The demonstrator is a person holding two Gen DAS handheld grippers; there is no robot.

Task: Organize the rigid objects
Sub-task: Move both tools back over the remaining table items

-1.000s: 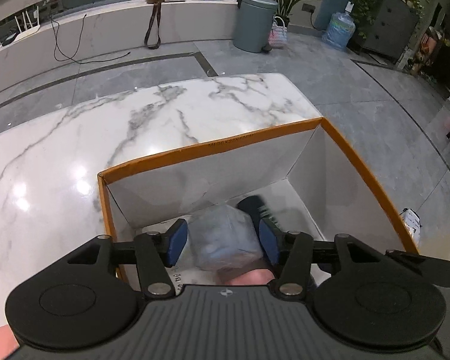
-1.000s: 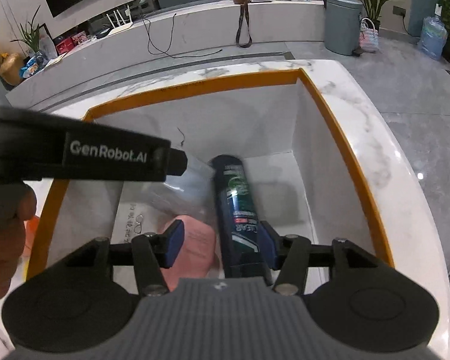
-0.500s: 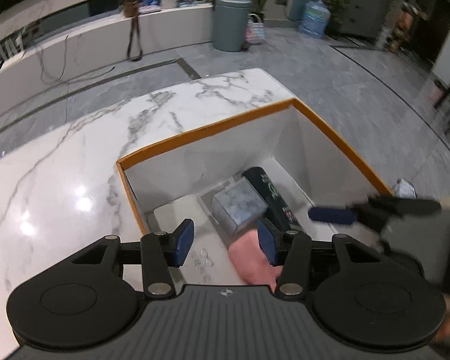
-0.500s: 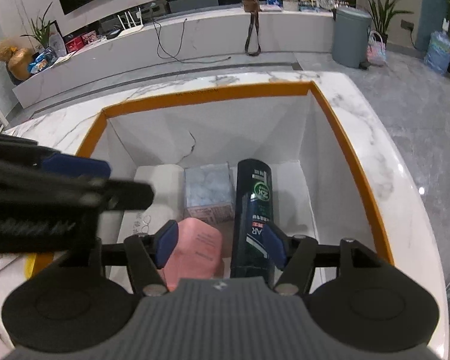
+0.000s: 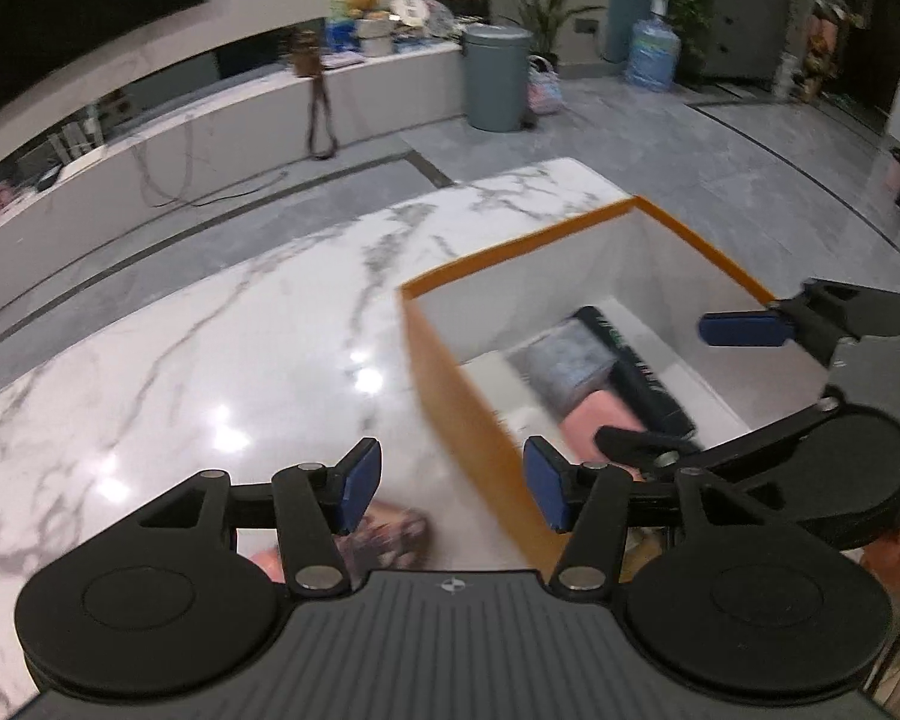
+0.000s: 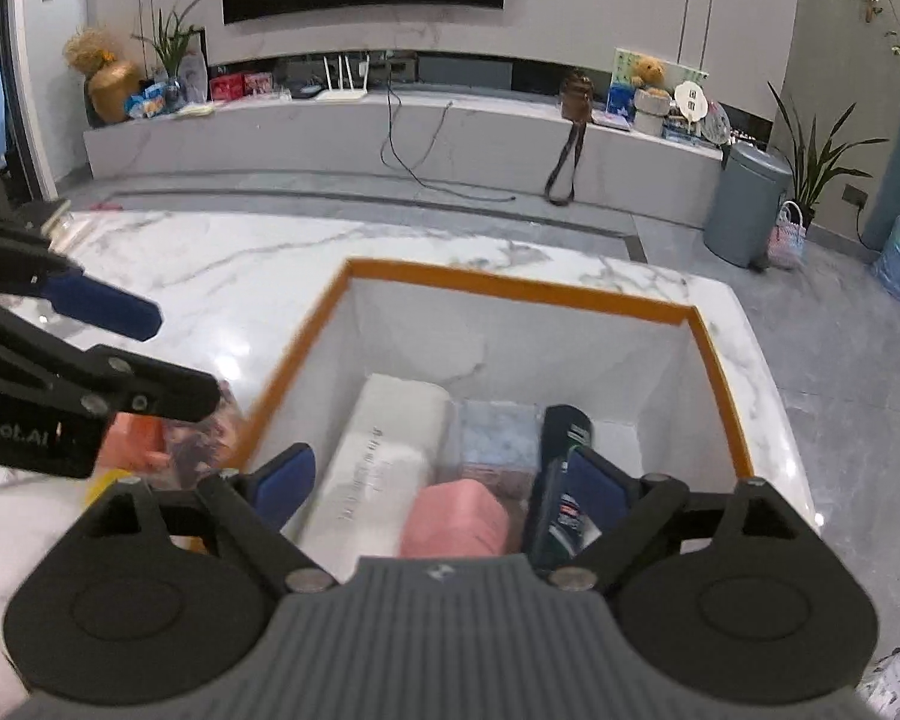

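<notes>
Over the table's marble top, just outside the box's left wall, the left gripper (image 5: 452,492) hangs wide open with nothing in it, right gripper (image 6: 441,480) also spread empty above the orange-rimmed box (image 6: 513,288), where pink pack (image 6: 453,519), dark bottle (image 6: 561,468) and white carton (image 6: 384,456) lie

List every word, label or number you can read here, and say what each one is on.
"obot.AI": white letters, cut off by the frame edge, on the side of the left gripper.
Print on the white pack in the box: too blurred to read.
Label on the dark bottle: too blurred to read.
</notes>
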